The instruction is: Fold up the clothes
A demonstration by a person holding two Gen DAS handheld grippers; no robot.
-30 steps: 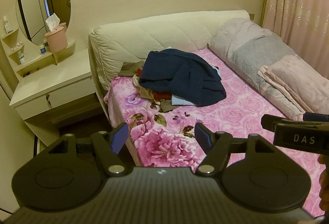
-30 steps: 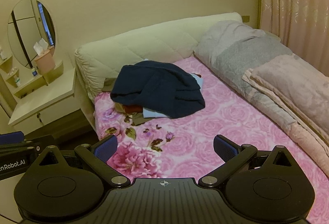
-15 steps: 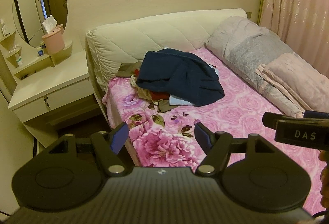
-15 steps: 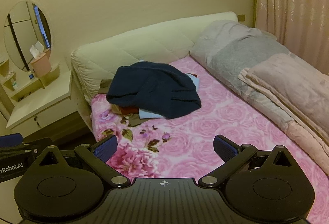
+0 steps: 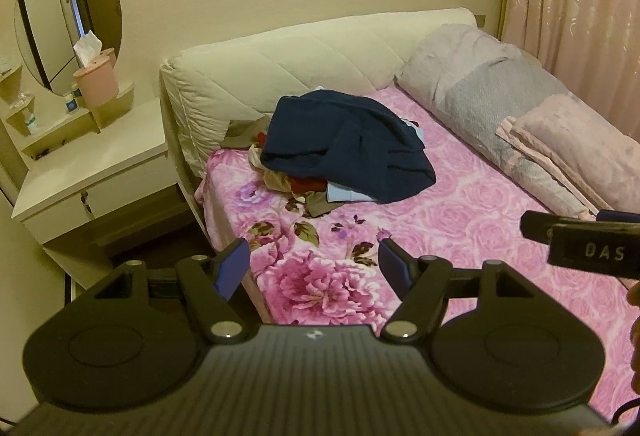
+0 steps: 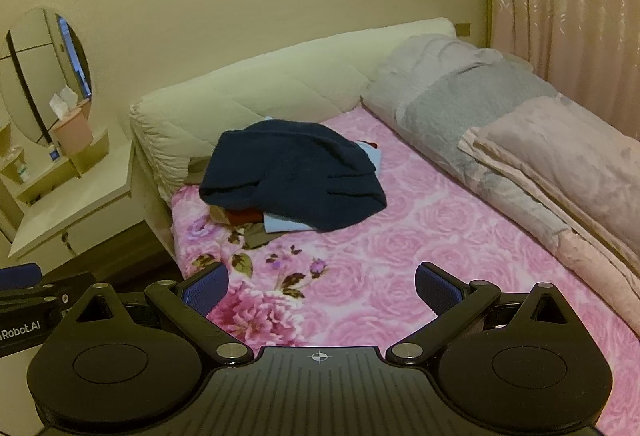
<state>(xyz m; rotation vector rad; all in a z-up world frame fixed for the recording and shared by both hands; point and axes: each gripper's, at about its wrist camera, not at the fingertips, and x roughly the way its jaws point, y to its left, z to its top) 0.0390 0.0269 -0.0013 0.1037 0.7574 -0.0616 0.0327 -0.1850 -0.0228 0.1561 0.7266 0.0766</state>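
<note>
A pile of clothes lies on the pink floral bed (image 5: 460, 220) near the cream headboard. A dark navy garment (image 5: 348, 143) (image 6: 296, 171) is on top, with red, light blue and olive pieces showing under it. My left gripper (image 5: 314, 268) is open and empty, over the bed's near edge, well short of the pile. My right gripper (image 6: 322, 290) is open and empty, above the sheet in front of the pile. The right gripper's side shows at the right of the left wrist view (image 5: 580, 240).
A cream headboard (image 5: 304, 63) backs the bed. Grey and pink folded quilts (image 6: 520, 139) line the bed's right side by a pink curtain. A white dresser (image 5: 92, 171) with an oval mirror and pink tissue box (image 5: 96, 79) stands left of the bed.
Both grippers have drifted slightly left and forward toward the bed; the pile sits a little more to the right in view. Jaws stay open.
</note>
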